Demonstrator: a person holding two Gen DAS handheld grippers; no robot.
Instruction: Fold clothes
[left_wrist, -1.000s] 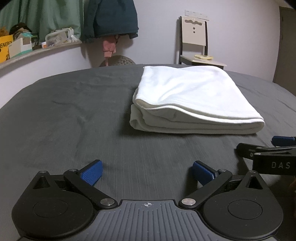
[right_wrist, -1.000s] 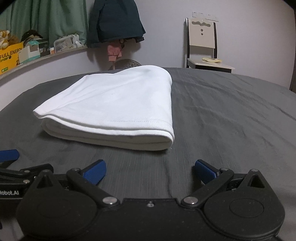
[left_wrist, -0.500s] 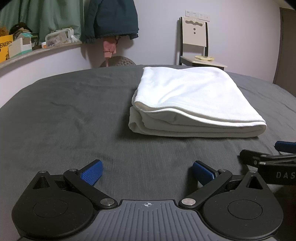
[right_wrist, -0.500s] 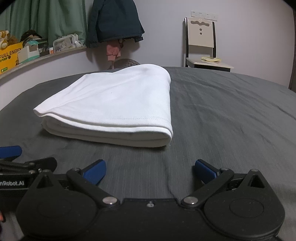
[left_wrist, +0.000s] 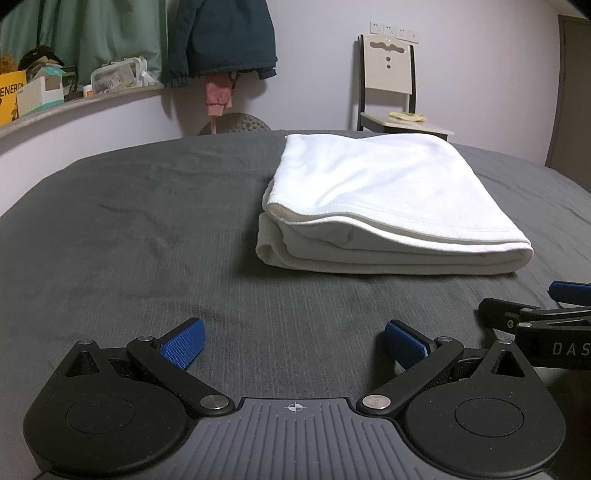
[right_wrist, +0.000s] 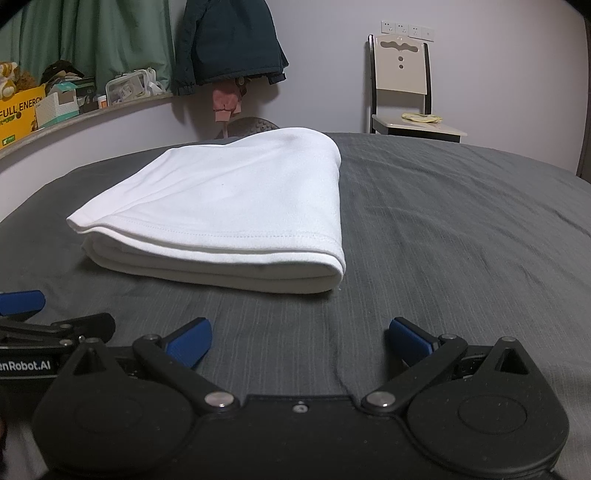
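Left wrist view shows both grippers, left (left_wrist: 293, 343) and right (right_wrist: 299, 341), spread and empty, drawn a little further back from the folded white garment (left_wrist: 384, 199) lying on the grey bed (left_wrist: 147, 229), so the fold looks finished.

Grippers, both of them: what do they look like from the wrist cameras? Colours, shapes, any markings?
Left gripper: black linkage arms, round pivot housings, ribbed grey centre plate with a crosshair mark, blue textured pads. Right gripper: same black build and blue pads, plain black centre. White lettering shows on each body's side.
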